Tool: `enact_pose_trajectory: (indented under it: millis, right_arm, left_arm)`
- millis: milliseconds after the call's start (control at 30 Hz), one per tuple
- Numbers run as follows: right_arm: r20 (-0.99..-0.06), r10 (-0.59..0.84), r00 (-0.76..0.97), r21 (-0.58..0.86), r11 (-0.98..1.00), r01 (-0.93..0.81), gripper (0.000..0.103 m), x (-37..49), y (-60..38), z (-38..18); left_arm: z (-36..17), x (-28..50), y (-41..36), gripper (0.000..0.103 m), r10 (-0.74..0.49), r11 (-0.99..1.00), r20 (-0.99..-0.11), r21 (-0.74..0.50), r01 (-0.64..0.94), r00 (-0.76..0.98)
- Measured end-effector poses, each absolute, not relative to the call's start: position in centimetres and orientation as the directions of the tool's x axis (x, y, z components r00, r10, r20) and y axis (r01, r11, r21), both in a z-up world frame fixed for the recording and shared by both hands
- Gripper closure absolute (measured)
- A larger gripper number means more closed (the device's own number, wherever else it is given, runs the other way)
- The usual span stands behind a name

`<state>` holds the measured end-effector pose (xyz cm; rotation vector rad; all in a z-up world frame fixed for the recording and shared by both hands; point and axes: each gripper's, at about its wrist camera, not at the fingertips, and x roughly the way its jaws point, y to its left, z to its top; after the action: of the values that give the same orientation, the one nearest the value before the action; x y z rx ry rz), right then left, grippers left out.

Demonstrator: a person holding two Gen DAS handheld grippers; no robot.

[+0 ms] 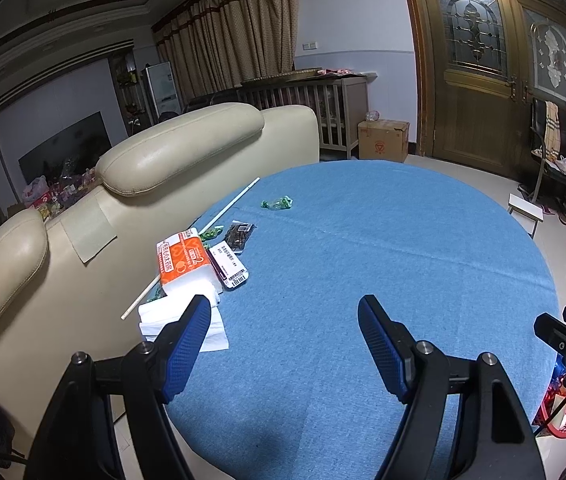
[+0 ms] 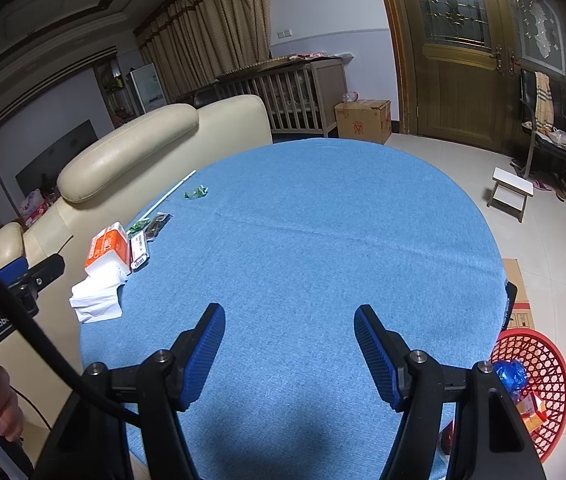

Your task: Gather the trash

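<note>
Both grippers up over the round blue-clothed table [image 1: 363,260], nothing in hand. Left gripper [image 1: 283,344] spread wide, empty; right gripper [image 2: 289,350] spread just the same, hovering above bare cloth.

Looks like the very start of a pick, no item chosen for certain yet. Trash strung along the table's left edge, by the cream sofa [image 1: 171,152]: crumpled white tissues [image 1: 211,332] nearest, just off the left gripper's left finger [image 1: 185,348]; beyond them an orange tissue pack [image 1: 185,260], a flat white barcoded packet [image 1: 229,264], a dark clear packet [image 1: 239,236], green wrappers [image 1: 277,203] farther out, and a long white stick [image 1: 195,244] running along the rim.

Next move, by the look of it: swing left, drop the open fingers over the tissues, pinch lightly, soft stuff and easy to snag on cloth.

Only in the right wrist view: the red mesh basket [image 2: 543,360] on the floor at the table's right, blue crumpled trash [image 2: 511,374] already inside. Barely a red sliver of it from the left.
</note>
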<state>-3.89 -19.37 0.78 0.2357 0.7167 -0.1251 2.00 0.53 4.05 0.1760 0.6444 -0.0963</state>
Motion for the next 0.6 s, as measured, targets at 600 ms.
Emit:
enact_pose_trajectory:
  millis: [600]
  right_arm:
    - [-0.664, -0.033, 0.747, 0.178, 0.963, 0.200, 0.032, -4.06, -19.89, 0.53]
  left_arm:
    - [3.94, 1.96, 0.54, 0.026, -0.037, 0.980, -0.610, 0.132, 0.148, 0.791]
